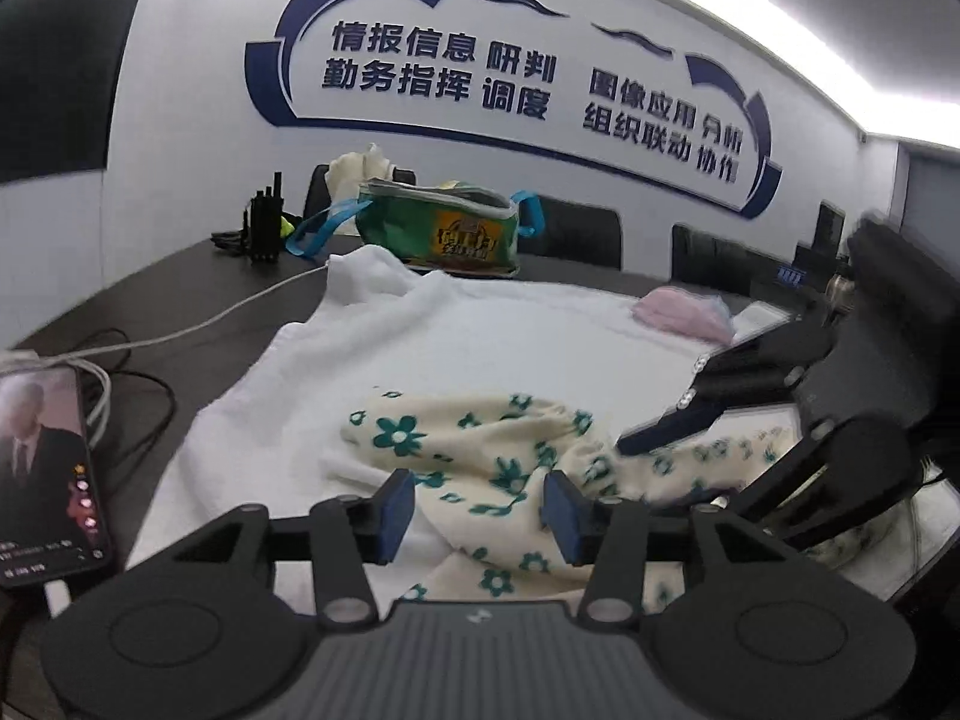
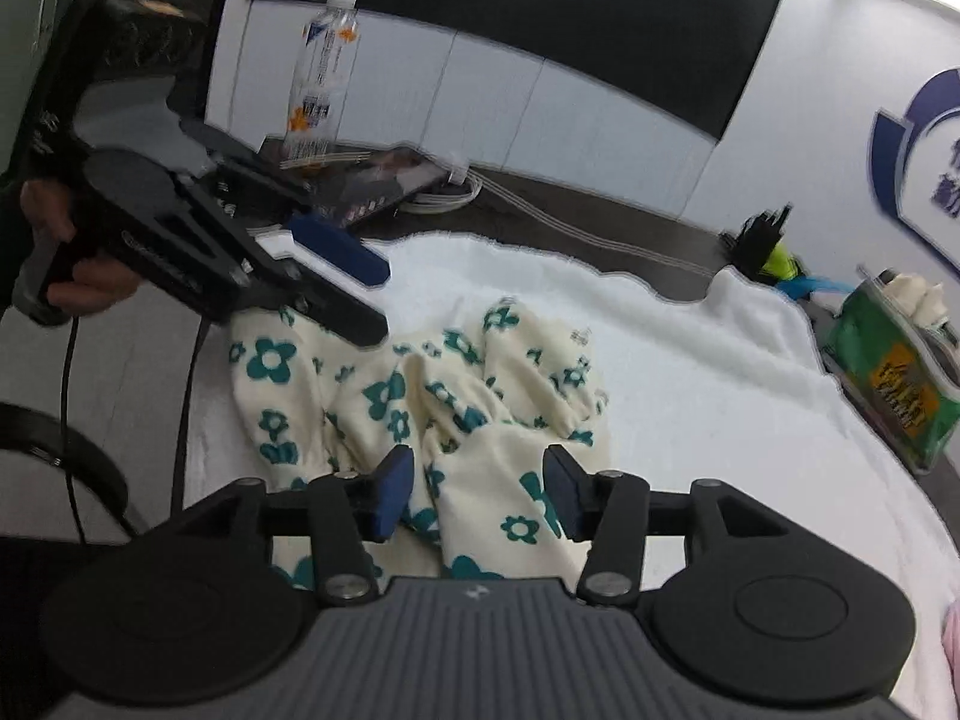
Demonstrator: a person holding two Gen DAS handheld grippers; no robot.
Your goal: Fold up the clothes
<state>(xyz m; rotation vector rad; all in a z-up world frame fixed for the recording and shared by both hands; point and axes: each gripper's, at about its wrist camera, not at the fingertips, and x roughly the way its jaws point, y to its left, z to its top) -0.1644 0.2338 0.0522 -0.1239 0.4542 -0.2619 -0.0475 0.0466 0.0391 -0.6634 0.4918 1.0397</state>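
Observation:
A cream garment with teal flowers (image 1: 480, 444) (image 2: 480, 372) lies crumpled on a white towel (image 1: 450, 342) (image 2: 690, 372). My left gripper (image 1: 480, 513) hovers over the garment's near edge. Its blue pads (image 1: 396, 510) stand apart, with cloth showing below the gap and nothing pinched. In the right wrist view the left gripper (image 2: 375, 300) comes in from the upper left, held by a hand (image 2: 60, 240), jaws apart above the garment. My right gripper (image 2: 480, 495) is open over a bunched fold. In the left wrist view the right gripper (image 1: 678, 402) reaches in from the right.
A phone (image 1: 48, 468) with cables lies left of the towel. At the back of the dark table stand a green bag (image 1: 444, 228) (image 2: 888, 384) and black radios (image 1: 264, 222). A pink cloth (image 1: 684, 312) lies at the towel's far right. A water bottle (image 2: 324, 72) stands behind.

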